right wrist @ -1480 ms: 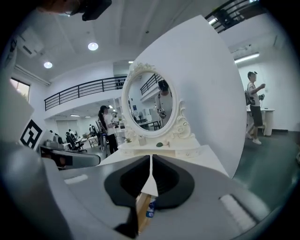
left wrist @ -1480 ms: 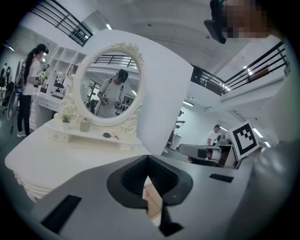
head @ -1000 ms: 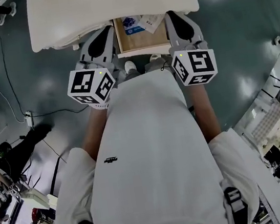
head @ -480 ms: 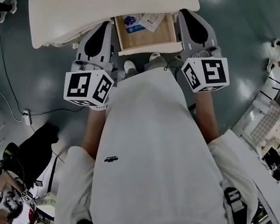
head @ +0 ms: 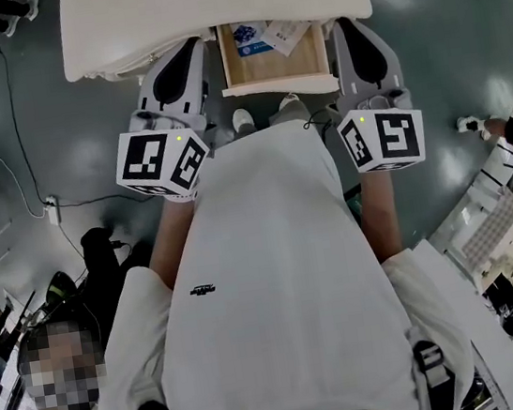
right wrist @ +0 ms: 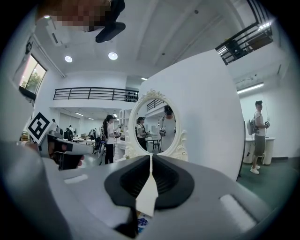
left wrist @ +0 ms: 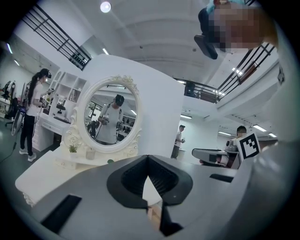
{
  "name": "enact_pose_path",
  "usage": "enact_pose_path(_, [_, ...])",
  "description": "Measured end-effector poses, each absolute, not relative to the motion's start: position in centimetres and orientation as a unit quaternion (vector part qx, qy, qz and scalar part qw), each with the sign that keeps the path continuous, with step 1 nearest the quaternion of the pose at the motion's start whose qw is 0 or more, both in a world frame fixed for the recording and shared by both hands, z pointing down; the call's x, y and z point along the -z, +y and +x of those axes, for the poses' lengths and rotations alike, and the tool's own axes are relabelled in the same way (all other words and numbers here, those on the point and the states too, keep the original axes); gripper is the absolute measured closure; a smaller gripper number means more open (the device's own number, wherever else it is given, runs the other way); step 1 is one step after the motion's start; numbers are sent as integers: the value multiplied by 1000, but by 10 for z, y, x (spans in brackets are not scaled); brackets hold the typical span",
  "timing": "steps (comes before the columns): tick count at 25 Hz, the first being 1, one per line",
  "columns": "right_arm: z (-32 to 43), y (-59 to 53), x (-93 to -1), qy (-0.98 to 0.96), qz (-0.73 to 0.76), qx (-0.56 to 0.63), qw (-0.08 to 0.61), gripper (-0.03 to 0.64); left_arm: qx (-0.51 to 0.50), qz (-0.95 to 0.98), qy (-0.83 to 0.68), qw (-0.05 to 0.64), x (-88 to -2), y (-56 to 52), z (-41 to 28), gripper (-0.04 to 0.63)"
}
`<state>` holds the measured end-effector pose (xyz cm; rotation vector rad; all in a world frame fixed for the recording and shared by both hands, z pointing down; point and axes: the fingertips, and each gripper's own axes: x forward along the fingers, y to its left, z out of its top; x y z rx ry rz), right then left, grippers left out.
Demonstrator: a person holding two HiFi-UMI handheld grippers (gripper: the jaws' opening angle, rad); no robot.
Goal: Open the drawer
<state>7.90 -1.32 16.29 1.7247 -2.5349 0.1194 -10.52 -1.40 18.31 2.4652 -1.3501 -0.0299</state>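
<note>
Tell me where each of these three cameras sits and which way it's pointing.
Head view: on the person's head, facing steeply down at the open drawer, the white shirt, the left tool and right tool.
Left gripper view: rides the left tool, facing forward along its shut jaws toward the oval mirror.
Right gripper view: likewise on the right tool.
Both gripper views share the mirror.

Head view looks steeply down on drawer (head: 261,66); claw views face level, sharing the mirror (left wrist: 111,115).
</note>
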Motion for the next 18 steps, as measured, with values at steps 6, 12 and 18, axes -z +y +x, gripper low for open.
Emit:
enact_pose_path(6, [74, -11, -158, -830, 556, -33, 37, 606, 13, 865, -476, 159, -178, -12, -109, 586])
enact_pose_path(12, [73, -10, -159, -830, 556, -34, 38, 606, 12, 864, -477, 161, -178, -11, -110, 586])
enact_pose_path(18, [73, -12, -162, -833, 551, -32, 41, 606, 11, 862, -479, 162, -182, -15, -109, 586])
